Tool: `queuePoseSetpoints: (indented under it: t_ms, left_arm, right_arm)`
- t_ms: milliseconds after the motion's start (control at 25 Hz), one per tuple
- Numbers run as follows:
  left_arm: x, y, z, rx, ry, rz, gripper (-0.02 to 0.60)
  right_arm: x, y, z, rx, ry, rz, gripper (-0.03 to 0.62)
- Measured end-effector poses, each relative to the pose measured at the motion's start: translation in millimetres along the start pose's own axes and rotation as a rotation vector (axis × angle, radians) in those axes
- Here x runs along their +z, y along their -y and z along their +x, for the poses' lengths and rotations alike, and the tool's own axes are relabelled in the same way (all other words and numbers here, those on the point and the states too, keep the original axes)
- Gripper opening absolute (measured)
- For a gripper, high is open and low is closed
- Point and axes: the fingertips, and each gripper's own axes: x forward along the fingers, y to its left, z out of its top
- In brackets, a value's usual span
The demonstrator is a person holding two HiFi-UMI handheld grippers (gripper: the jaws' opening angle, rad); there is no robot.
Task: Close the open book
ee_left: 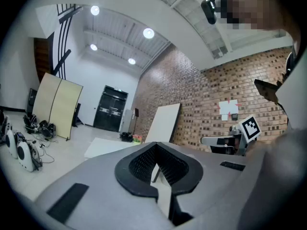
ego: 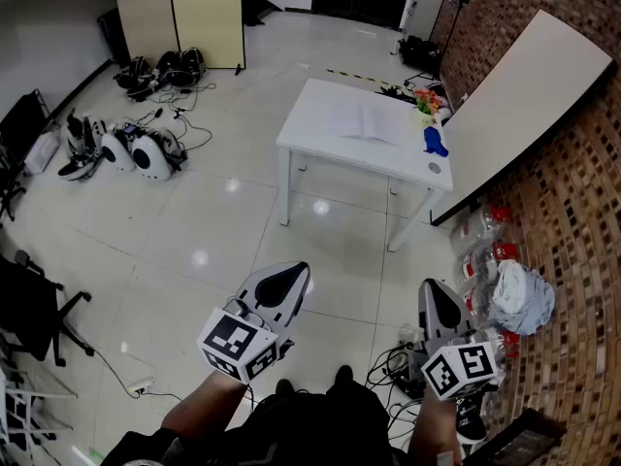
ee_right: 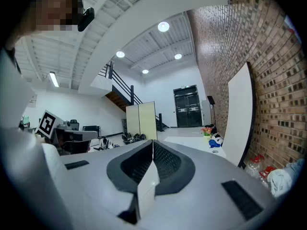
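While left tongs (ego: 291,278) and right tongs (ego: 437,297) sit pressed together empty, the white-paged book (ego: 364,122) lies open on the table (ego: 310,129).

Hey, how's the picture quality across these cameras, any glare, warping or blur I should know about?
Head view: bright glare spots on the glossy floor, and the open book on the white table is small and pale. Left gripper view: fisheye bending, black corners, the left claw slightly soft. Right gripper view: same bending, ceiling lamps blown out.
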Motion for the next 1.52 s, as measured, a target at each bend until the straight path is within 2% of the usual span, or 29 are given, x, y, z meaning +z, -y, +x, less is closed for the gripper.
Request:
queuePoseSetpoints:
  t_ms: [200, 520, 720, 960, 1160, 1520]
  left_arm:
    - [8.3, -21.1, 33.5, -0.014, 0.014, -0.038, -0.006]
    - [23.5, -39.0, 135.6, 0.013, 0.008, 0.025, -0.006]
    - [24.2, -51.1, 204.0, 0.053, -0.011, 0.011, -0.005]
    - [25.4, -63.7, 261.7, 0.104, -0.026, 0.022, -0.005]
    - [20.9, -85.5, 295.5, 0.126, -0.078, 0.029, -0.006]
    - [21.6, -163.6, 355.9, 0.100, -0.064, -0.007, -0.005]
  right_arm:
    - [2.1, 20.4, 38.8, 0.016, 0.013, 0.008, 0.002]
    - [21.1, 101.6, 106.3, 0.070, 0.046, 0.009, 0.002]
    - [36.1, 154.0, 147.4, 0.131, 0.056, -0.006, 0.002]
    - [33.9, 200.2, 192.2, 0.182, 0.049, 0.003, 0.002]
    - [34.5, 222.8, 231.0, 0.197, 0.047, 0.014, 0.002]
    - [41.5, 237.3, 332.0, 0.197, 0.027, 0.000, 0.002]
